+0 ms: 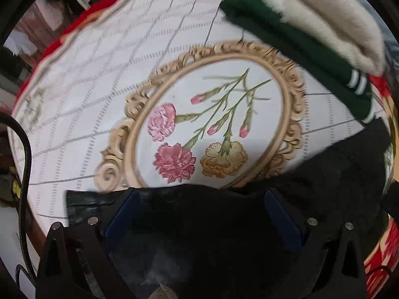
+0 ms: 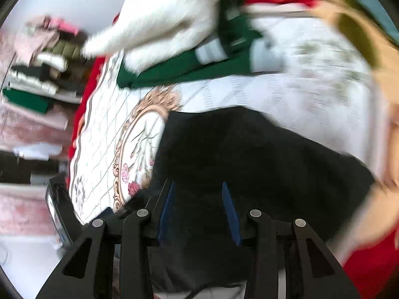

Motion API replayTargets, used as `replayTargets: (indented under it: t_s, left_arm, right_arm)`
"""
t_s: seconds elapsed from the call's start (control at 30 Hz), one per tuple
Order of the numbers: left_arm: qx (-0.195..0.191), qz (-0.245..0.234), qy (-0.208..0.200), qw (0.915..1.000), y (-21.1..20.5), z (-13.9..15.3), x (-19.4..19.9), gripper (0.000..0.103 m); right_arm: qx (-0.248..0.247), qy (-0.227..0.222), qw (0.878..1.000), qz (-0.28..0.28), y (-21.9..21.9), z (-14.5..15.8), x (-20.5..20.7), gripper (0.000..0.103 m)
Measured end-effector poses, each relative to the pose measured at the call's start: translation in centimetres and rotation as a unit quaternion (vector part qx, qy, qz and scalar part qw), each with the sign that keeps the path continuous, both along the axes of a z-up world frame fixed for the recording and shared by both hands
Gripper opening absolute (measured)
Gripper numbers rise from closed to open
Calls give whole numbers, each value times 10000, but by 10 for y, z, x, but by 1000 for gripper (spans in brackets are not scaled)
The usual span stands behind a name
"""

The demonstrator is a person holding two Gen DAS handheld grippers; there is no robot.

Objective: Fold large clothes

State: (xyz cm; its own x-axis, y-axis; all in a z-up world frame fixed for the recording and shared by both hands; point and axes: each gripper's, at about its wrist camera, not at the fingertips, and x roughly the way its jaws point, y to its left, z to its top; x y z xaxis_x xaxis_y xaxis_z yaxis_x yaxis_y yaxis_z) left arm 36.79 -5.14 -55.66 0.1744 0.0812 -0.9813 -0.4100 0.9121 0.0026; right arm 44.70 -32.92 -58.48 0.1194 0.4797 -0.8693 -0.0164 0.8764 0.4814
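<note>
A black garment (image 1: 324, 174) lies on the white flowered tablecloth (image 1: 87, 94) and spreads over its near edge. My left gripper (image 1: 202, 194) has its blue-padded fingers (image 1: 122, 214) wide apart with the black cloth lying between them. In the right wrist view the same black garment (image 2: 261, 154) covers the middle, and my right gripper (image 2: 198, 186) has its fingers apart with the cloth between them; this view is blurred. Whether either gripper pinches the cloth is hidden.
A folded dark green garment (image 1: 286, 37) with white stripes lies at the far side, with a fluffy white garment (image 1: 324, 17) on top. The pair also shows in the right wrist view (image 2: 174, 72). A pile of folded clothes (image 2: 42, 74) sits beyond the table's left edge.
</note>
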Motion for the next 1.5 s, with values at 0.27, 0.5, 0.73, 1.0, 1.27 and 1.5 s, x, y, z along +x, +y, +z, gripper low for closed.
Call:
replayTargets:
  t_s: [0.27, 0.5, 0.73, 1.0, 1.27, 1.5]
  left_arm:
    - [-274, 204, 33, 9994, 19, -20, 8, 103]
    - [-78, 42, -195, 9998, -4, 31, -19, 103]
    - [-282, -40, 31, 9996, -50, 8, -36, 103]
    - [-168, -274, 107, 9994, -59, -27, -28, 103]
    - [-129, -372, 112, 9992, -61, -23, -22, 103]
    - [-99, -448, 111, 9989, -65, -22, -13, 103]
  right_arm:
    - [-974, 992, 9903, -4, 42, -85, 36, 33]
    - [-288, 611, 9977, 98, -1, -31, 18, 41]
    - [-134, 58, 9981, -607, -134, 18, -49, 70]
    - [1125, 612, 9799, -1533, -203, -82, -75, 70]
    - [2289, 381, 9580, -1684, -173, -126, -45, 70]
    - [2490, 561, 9573, -1358, -150, -134, -31, 67]
